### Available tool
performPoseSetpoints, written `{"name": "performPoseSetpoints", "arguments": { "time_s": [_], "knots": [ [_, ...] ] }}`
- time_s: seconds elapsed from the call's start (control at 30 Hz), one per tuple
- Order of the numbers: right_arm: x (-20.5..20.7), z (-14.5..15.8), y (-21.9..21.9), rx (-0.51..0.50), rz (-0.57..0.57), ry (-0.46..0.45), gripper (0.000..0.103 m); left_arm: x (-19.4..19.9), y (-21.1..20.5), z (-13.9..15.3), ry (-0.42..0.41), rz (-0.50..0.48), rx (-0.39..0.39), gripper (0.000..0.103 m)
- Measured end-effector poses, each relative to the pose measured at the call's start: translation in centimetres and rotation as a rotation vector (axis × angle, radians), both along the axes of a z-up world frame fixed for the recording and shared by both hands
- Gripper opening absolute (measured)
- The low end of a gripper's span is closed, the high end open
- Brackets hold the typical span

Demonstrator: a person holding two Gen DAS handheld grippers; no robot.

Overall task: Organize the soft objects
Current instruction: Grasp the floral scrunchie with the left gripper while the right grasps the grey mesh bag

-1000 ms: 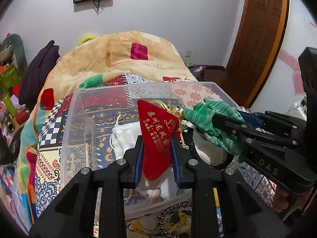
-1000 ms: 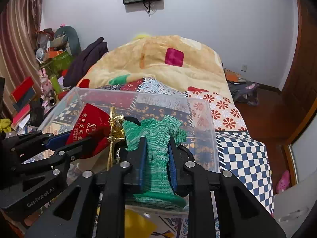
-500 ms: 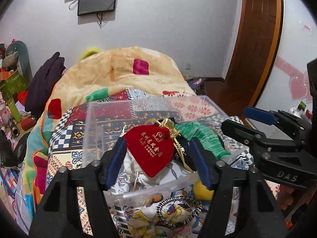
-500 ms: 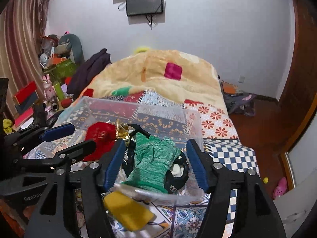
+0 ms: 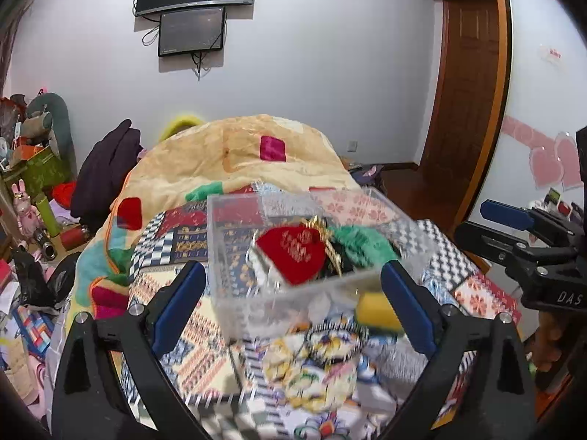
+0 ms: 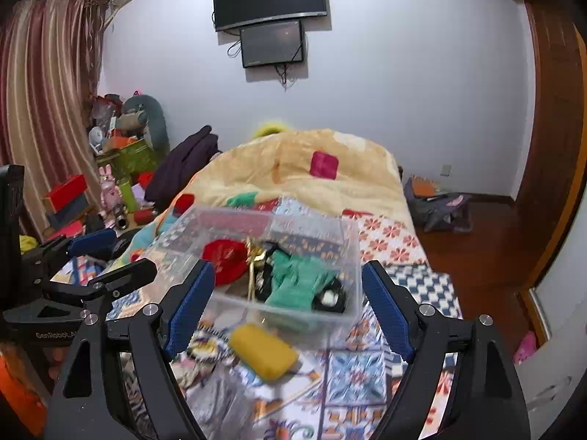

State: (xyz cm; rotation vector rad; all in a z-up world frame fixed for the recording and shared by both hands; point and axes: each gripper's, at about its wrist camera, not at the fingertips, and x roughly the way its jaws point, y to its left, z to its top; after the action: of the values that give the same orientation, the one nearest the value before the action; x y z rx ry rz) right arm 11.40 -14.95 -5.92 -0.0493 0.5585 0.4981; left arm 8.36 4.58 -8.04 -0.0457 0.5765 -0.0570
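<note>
A clear plastic bin (image 5: 234,256) (image 6: 352,264) stands on the patterned bed. Inside lie a red pouch (image 5: 293,253) (image 6: 225,260) with a gold tassel and a green knitted cloth (image 5: 361,244) (image 6: 297,286), over white and black items. My left gripper (image 5: 290,300) is open and empty, held back from the bin's near wall. My right gripper (image 6: 286,297) is open and empty too, near the bin's front. A yellow sponge-like block (image 6: 264,354) (image 5: 374,311) lies on the bed in front of the bin, beside a beaded ring (image 5: 334,341).
A beige blanket (image 6: 301,172) is heaped behind the bin. Cluttered boxes and toys (image 6: 110,183) stand at the left, a dark jacket (image 5: 106,172) beside them. A wooden door (image 5: 466,91) and floor lie to the right. The left gripper shows in the right wrist view (image 6: 99,256).
Both grippers opened and let go: the red pouch and the green cloth now lie in the bin. Both grippers drew back and up from the bin.
</note>
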Motion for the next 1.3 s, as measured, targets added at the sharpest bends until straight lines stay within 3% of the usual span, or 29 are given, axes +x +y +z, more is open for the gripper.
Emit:
{"name": "performPoseSetpoints", "arguments": {
  "time_s": [0.27,0.5,0.63,0.87,0.97,1.2,1.3],
  "knots": [
    [-1.6,-4.3,1.2,-0.017,0.061,0.138,0.080,-1.4,-0.1,-4.7,0.122,0.011,0.039,0.098],
    [-2.5,-7.0,2.4,-0.040,0.121,0.245,0.080,-1.9,-0.4,-7.4,0.180,0.035,0.050,0.096],
    [-2.6,-8.2,2.4,-0.042,0.128,0.293,0.078,-1.8,-0.6,-8.7,0.224,0.032,0.046,0.085],
    [-2.9,-9.9,2.5,-0.044,0.178,0.379,0.035,-1.7,-1.0,-9.7,0.262,0.011,0.036,0.064],
    [-3.0,-9.7,2.1,-0.022,0.172,0.376,0.027,-1.8,-1.1,-9.9,0.255,-0.008,0.021,0.054],
    [-3.4,-8.8,1.0,0.014,0.148,0.344,0.024,-2.2,-0.8,-9.9,0.244,-0.025,0.011,0.014],
    [-3.7,-8.3,0.7,0.024,0.153,0.327,0.024,-2.6,-0.6,-9.4,0.228,-0.021,0.012,0.008]
  ]
}}
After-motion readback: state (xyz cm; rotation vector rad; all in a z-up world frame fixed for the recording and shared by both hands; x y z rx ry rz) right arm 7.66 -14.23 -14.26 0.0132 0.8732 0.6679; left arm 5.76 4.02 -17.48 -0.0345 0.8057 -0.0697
